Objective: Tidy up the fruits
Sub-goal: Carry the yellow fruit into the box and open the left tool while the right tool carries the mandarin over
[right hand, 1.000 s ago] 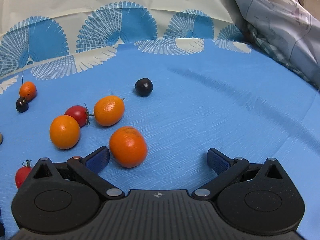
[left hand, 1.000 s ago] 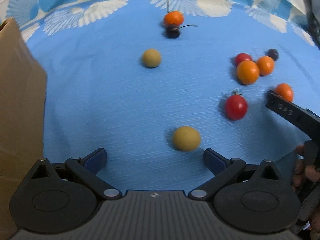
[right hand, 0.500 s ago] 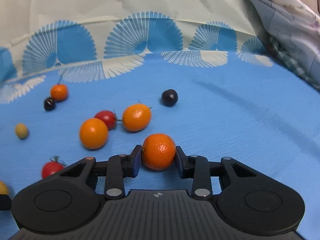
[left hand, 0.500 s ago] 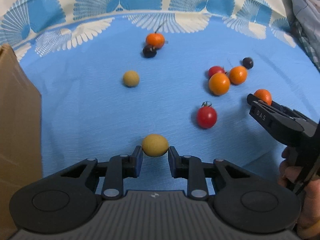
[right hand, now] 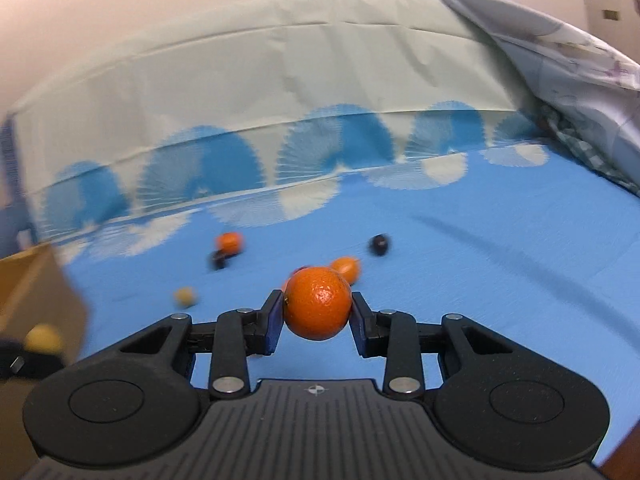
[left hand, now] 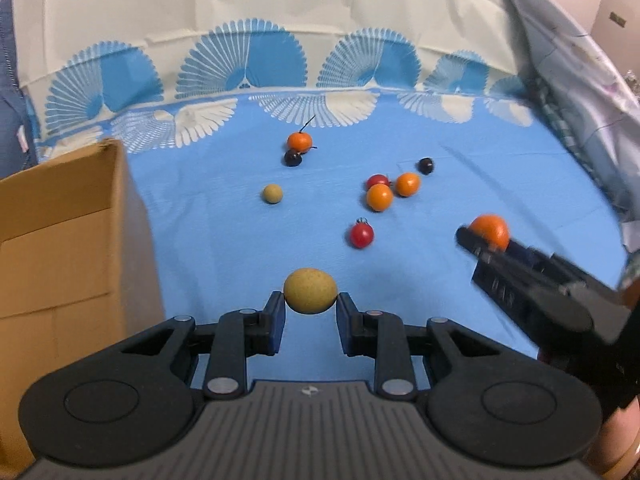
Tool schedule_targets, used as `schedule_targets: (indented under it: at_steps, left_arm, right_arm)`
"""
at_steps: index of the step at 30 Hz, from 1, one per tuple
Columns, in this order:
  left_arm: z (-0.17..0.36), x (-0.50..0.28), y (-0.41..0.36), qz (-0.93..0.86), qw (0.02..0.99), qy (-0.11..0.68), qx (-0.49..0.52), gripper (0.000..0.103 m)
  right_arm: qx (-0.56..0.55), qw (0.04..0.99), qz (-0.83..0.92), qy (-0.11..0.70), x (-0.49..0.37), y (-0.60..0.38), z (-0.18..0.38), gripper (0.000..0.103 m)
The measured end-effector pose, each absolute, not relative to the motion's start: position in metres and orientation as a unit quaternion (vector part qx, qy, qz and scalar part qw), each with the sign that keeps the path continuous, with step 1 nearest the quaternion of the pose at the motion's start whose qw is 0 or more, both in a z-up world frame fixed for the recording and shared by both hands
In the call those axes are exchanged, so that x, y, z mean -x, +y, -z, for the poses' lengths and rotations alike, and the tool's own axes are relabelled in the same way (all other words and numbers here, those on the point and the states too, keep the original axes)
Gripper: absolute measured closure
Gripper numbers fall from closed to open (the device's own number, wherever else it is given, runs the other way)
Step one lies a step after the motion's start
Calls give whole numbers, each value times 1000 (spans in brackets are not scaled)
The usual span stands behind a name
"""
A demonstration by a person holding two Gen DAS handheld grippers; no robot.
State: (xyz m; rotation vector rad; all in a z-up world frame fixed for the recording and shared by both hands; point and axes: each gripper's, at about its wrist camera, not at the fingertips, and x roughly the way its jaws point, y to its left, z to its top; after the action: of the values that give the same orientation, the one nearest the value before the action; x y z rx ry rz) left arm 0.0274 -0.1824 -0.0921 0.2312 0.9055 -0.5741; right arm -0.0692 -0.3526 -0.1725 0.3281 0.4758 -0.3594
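Blue cloth [left hand: 224, 248] with a border of pale fans covers the surface; we see a pinkish wall [right hand: 160, 20] behind it and rumpled bedding [left hand: 580, 112] at its right edge. Our left tongs [left hand: 310, 308] pinch a tan fruit [left hand: 310, 290] just right of the cardboard box [left hand: 68, 240]. Our right tongs [right hand: 317, 312] pinch an orange [right hand: 317, 306], farther from the box, with loose fruits beyond.
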Motion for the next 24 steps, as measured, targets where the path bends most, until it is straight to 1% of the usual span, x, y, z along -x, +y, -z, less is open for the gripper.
schedule_targets:
  at_steps: [7,14,18,24]
  left_arm:
    - [55,26,-104,247,864,427,-105,72]
    - [40,82,-21,208,881,418,-82,72]
    - [37,107,17,190,888,413,-64,72]
    - [27,119,55,173,900,399,-23,72]
  right_arm:
    - [-152,953,94,247,138,-291,126,67]
    - [-168,949,25,266,171,-227,100,67]
    - [-138,954,3,266,183,-193,87,67]
    - [-84,961,-33,263,196,-153,72,67]
